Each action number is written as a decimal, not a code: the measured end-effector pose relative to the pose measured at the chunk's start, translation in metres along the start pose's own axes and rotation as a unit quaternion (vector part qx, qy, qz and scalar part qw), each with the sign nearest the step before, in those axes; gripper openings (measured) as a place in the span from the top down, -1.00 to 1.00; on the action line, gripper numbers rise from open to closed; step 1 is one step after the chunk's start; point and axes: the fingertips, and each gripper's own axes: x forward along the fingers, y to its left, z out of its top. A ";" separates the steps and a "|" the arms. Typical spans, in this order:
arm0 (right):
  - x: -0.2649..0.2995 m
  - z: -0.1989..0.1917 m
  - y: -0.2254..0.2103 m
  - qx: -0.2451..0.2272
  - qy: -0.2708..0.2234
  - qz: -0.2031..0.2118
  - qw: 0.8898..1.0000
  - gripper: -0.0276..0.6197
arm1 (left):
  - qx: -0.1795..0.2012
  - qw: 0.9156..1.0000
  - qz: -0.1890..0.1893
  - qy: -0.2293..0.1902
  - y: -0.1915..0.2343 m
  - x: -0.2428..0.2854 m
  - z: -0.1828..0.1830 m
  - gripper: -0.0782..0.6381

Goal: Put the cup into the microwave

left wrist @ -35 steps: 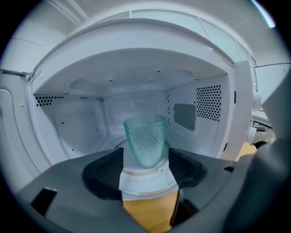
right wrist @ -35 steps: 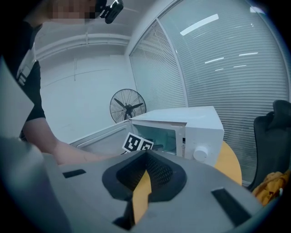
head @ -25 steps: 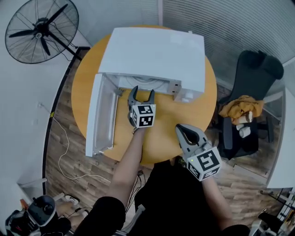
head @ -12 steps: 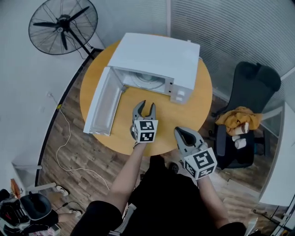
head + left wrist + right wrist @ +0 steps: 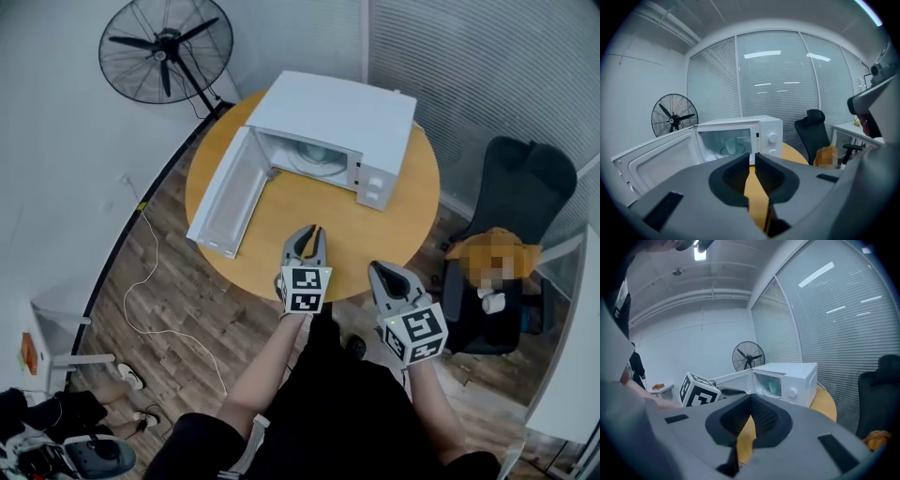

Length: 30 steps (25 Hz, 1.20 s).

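Tabletop scene at the close of the task. The round wooden table (image 5: 394, 234) carries a white microwave (image 5: 337, 117), whose door (image 5: 225, 197) stands swung wide to the left. My left gripper (image 5: 309, 232) hangs over the near edge of the table, well apart from the oven, jaws closing to a narrow slit with nothing between them. My right gripper (image 5: 382, 270) sits beside it, clenched and empty. The cup (image 5: 731, 145), pale and translucent, stands upright on the turntable inside the cavity. I judge the placement done. Only the open door remains, which the task does not require me to close.
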 end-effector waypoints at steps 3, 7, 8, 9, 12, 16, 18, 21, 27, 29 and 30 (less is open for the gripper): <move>-0.011 -0.002 0.004 -0.002 -0.006 0.003 1.000 0.89 | -0.007 1.000 -0.004 -0.010 -0.011 -0.022 0.005 0.70; -0.025 -0.003 0.010 0.000 -0.017 0.008 1.000 0.89 | -0.012 1.000 -0.011 -0.023 -0.022 -0.050 0.013 0.77; -0.027 -0.002 0.011 0.000 -0.020 0.010 1.000 0.89 | -0.014 0.999 -0.013 -0.026 -0.023 -0.056 0.015 0.77; -0.028 0.000 0.011 -0.002 -0.024 0.011 1.000 0.89 | -0.016 0.999 -0.014 -0.028 -0.024 -0.062 0.018 0.78; -0.033 0.009 0.014 -0.023 -0.038 0.002 0.999 0.89 | -0.030 0.999 -0.018 -0.029 -0.026 -0.078 0.021 0.79; -0.038 0.021 0.024 -0.047 -0.048 0.005 0.998 0.89 | -0.043 0.998 -0.030 -0.033 -0.031 -0.101 0.025 0.79; -0.035 0.023 0.028 -0.050 -0.049 0.009 0.998 0.89 | -0.049 0.997 -0.035 -0.037 -0.030 -0.110 0.026 0.79; -0.030 0.024 0.033 -0.041 -0.055 0.010 0.998 0.89 | -0.053 0.997 -0.041 -0.046 -0.028 -0.123 0.030 0.79; -0.024 0.026 0.042 -0.022 -0.064 0.003 0.998 0.89 | -0.053 0.996 -0.048 -0.047 -0.019 -0.143 0.029 0.79; -0.022 0.026 0.048 -0.022 -0.065 0.007 0.998 0.89 | -0.055 0.996 -0.048 -0.048 -0.014 -0.149 0.029 0.79; -0.021 0.025 0.051 -0.021 -0.065 0.008 0.998 0.89 | -0.056 0.996 -0.048 -0.050 -0.012 -0.151 0.029 0.79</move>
